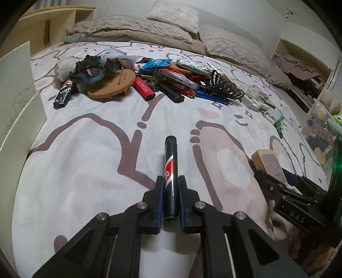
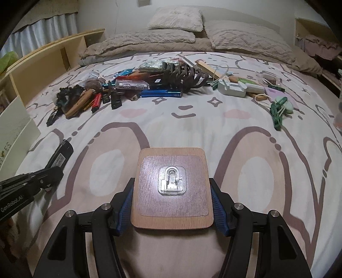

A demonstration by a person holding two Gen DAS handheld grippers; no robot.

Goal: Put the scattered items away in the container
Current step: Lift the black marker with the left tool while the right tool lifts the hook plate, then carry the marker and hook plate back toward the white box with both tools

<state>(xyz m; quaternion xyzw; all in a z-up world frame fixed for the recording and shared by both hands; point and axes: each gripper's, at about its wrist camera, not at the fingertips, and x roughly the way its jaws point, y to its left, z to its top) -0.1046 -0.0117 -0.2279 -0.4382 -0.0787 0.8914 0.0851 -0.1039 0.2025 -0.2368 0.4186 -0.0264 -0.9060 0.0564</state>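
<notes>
Left claw (image 1: 170, 188) is clamped on a black lighter (image 1: 171, 171), pads on its long sides near the lower half, body pointing straight out along the fingers. Light, rigid, smooth plastic: likely slippery, could pivot in the pads if swung fast. Grip looks centred enough.

Right claw (image 2: 172, 205) is spread wide and closed on a square wooden plaque (image 2: 171, 188), pads bearing on the two opposite side edges, a clear plastic hook (image 2: 171, 180) stuck on its face. Stiff, flat, probably light, but held by thin edges only, so I'd keep it level; a tilt could lever it out. Avoid pressing on the hook, it looks brittle.

Both held items hang above the bed sheet (image 2: 188, 128), not yet in the container (image 1: 325, 136), which shows only at the right edge of the left wrist view: clear-walled, already holding things, details too distorted to read.

Further out, the pile on the bed:
- green clothes pegs (image 2: 277, 115), light, springy, easy by the body
- red lighter (image 1: 144, 88) and more lighters, same handling as the black one
- round cork coaster (image 1: 113, 83), stiff, take by the rim
- coiled dark cable (image 2: 188, 74), floppy, will snag neighbours; grab mid-bundle
- knitted scrunchie (image 1: 94, 68), soft, any grip works

Pillows (image 2: 175, 19) behind, not task items.
</notes>
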